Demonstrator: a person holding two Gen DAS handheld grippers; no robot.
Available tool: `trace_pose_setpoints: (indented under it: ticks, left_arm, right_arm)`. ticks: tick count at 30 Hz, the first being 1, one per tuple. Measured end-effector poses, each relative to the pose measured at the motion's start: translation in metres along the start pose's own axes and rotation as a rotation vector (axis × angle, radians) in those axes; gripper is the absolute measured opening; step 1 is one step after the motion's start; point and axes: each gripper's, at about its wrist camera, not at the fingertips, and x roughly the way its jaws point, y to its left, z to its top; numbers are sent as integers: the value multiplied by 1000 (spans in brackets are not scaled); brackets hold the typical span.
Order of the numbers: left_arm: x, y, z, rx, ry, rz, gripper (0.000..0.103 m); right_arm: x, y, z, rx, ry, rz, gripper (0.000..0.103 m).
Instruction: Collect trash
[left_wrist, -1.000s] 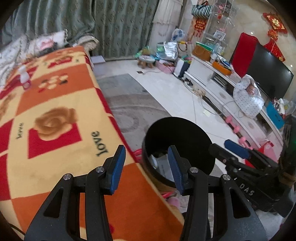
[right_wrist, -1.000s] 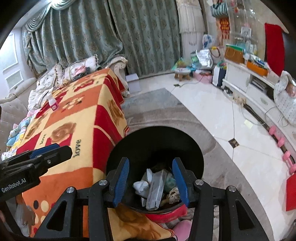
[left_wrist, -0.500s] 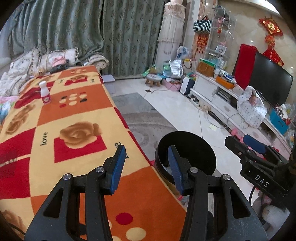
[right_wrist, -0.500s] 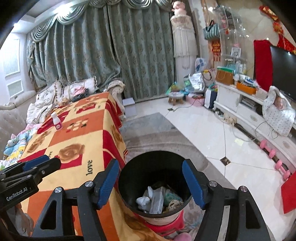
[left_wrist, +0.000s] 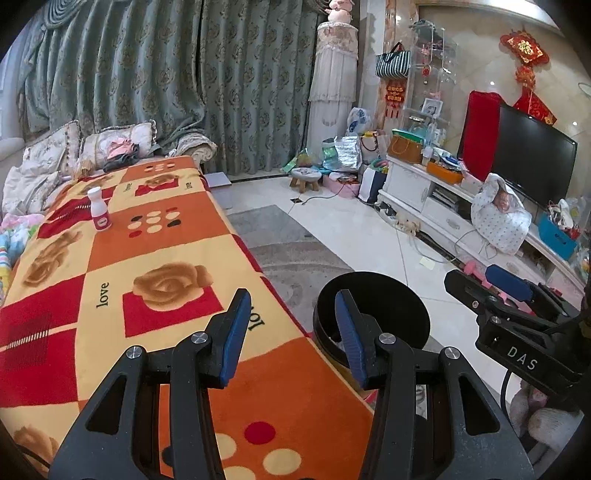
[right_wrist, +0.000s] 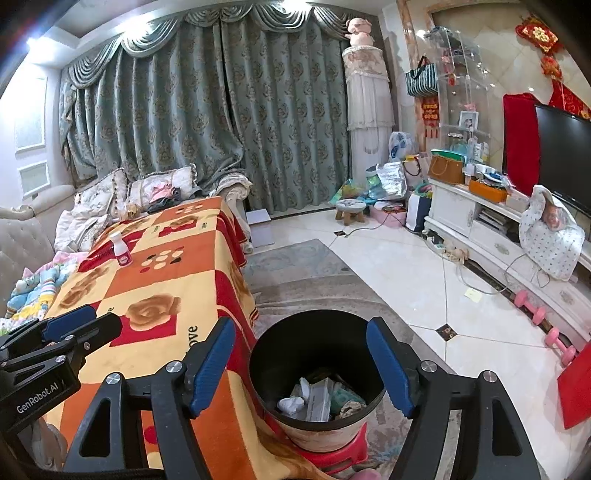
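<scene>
Black bin (right_wrist: 314, 373) beside blanketed table (left_wrist: 155, 236); bottle (left_wrist: 99, 214) far off; both tools (left_wrist: 291, 332) (right_wrist: 301, 365) parted, empty.

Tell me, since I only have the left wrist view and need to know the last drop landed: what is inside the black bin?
Observer: The bin holds crumpled tissue, a clear plastic wrapper and some greenish scraps.
Operator: Is the right gripper empty? I see only its side.
Observer: Yes. The right gripper is open above the bin, with nothing between its fingers.
Operator: What does the bin stand on?
Observer: On a red stool beside the blanket.
Operator: Anything left to collect?
Observer: One small white bottle stands upright at the blanket's far end; beyond it lie cushions with clothes piled on them.
</scene>
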Motion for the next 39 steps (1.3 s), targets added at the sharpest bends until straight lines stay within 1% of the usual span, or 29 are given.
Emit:
trace_pose_setpoints:
  ticks: [19, 26, 39]
  left_arm:
    - [-1, -4, 1, -1, 5, -2, 46]
    - [4, -3, 1, -12, 16, -22, 46]
    - [8, -3, -1, -11, 27, -25, 46]
  right_arm:
    - [-8, 1, 1, -1, -1, -7, 73]
    - [-5, 2, 0, -6, 13, 1, 74]
    - [0, 1, -1, -8, 20, 5, 75]
